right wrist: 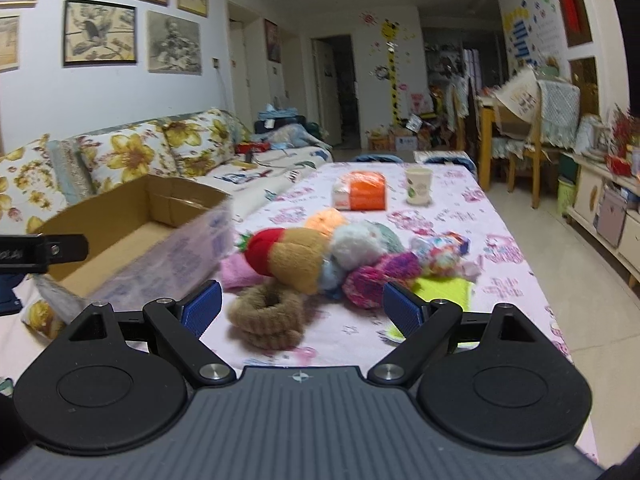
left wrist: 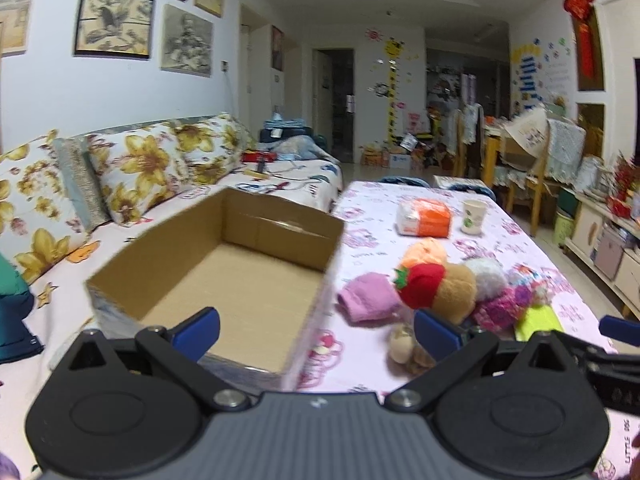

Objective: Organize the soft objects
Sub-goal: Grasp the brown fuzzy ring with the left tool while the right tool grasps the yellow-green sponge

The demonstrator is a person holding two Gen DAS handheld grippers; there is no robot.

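An open cardboard box [left wrist: 224,264] stands empty at the table's left edge, also in the right wrist view [right wrist: 132,224]. A heap of soft toys lies to its right: a red strawberry plush [left wrist: 420,284] [right wrist: 264,254], a tan plush [left wrist: 456,292], a pink cloth [left wrist: 368,298], pink-purple yarn balls [right wrist: 376,276] and a brown scrunchie [right wrist: 268,316]. My left gripper [left wrist: 316,330] is open near the box's front right corner. My right gripper [right wrist: 302,308] is open, with the brown scrunchie between its fingers, untouched.
An orange and white packet [left wrist: 426,218] and a paper cup [left wrist: 474,216] stand farther back on the pink patterned tablecloth [left wrist: 516,248]. A floral sofa [left wrist: 132,168] runs along the left. Chairs and a low cabinet [right wrist: 608,220] stand at the right.
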